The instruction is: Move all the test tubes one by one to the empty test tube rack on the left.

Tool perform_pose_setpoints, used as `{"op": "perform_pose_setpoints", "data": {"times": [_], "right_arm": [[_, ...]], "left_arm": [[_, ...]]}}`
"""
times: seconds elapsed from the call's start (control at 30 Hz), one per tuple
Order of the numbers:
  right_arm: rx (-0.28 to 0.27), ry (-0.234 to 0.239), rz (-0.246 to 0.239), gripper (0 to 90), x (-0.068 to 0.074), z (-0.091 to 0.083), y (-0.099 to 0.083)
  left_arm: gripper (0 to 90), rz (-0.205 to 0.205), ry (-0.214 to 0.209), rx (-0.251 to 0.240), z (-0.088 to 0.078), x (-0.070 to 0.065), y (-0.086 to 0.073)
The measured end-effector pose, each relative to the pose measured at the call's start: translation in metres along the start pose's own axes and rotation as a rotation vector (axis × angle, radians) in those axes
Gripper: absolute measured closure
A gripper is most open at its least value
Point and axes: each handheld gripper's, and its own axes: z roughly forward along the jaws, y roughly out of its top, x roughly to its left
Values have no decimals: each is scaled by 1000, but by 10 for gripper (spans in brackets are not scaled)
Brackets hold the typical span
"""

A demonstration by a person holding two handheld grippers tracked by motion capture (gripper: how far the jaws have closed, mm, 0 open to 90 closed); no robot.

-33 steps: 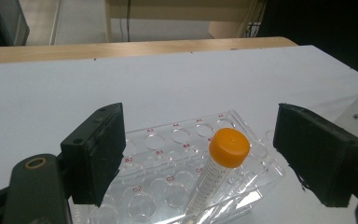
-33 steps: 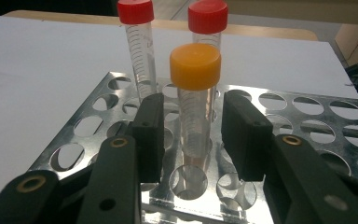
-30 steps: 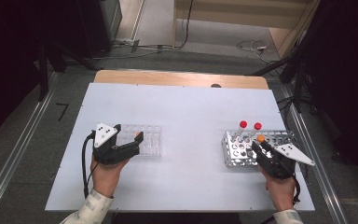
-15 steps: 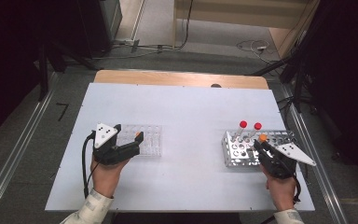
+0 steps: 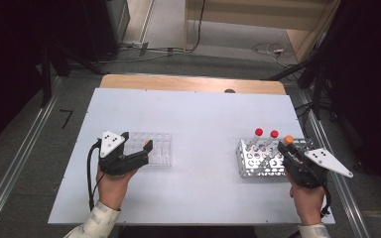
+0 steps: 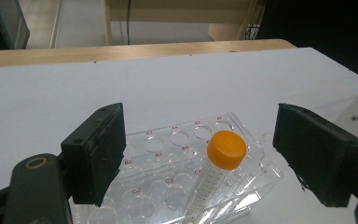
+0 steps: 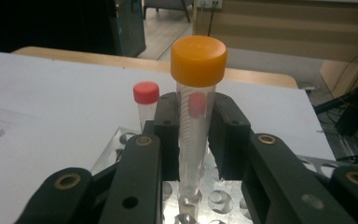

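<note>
a: what is happening at the white counter [image 5: 198,124]?

b: a person is holding a gripper in each hand. the right gripper [image 7: 193,140] is clamping its jaws, which have just been closing, on an orange-capped tube [image 7: 196,107], holding it upright just above the metal rack [image 5: 258,161] near the counter's right edge.

a: why upright?

b: probably so it is coming straight out of its hole. two red-capped tubes [image 5: 265,139] are standing in the same rack.

a: and the left gripper [image 6: 200,154]?

b: it is resting with jaws wide apart around a clear plastic rack [image 6: 177,158], where another orange-capped tube [image 6: 216,172] is leaning in a hole; it is gripping nothing, perhaps steadying that rack.
</note>
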Motion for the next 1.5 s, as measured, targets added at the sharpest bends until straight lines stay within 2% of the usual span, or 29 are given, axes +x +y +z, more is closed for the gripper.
{"op": "perform_pose_setpoints", "data": {"times": [0.2, 0.43, 0.97, 1.33, 1.5], "right_arm": [[-30, 45, 0, 714, 10, -8, 9], [-5, 142, -47, 714, 38, -2, 11], [36, 327, -99, 715, 101, 20, 11], [84, 426, -146, 715, 147, 39, 3], [110, 464, -172, 715, 167, 47, -2]], "left_arm": [[175, 1, -4, -6, -1, -2, 1], [175, 2, -12, -12, -3, -4, 2], [175, 21, -54, -22, -7, -15, 5], [177, 43, -120, -12, -12, -30, 8], [212, 60, -177, -21, -16, -40, 10]]}}
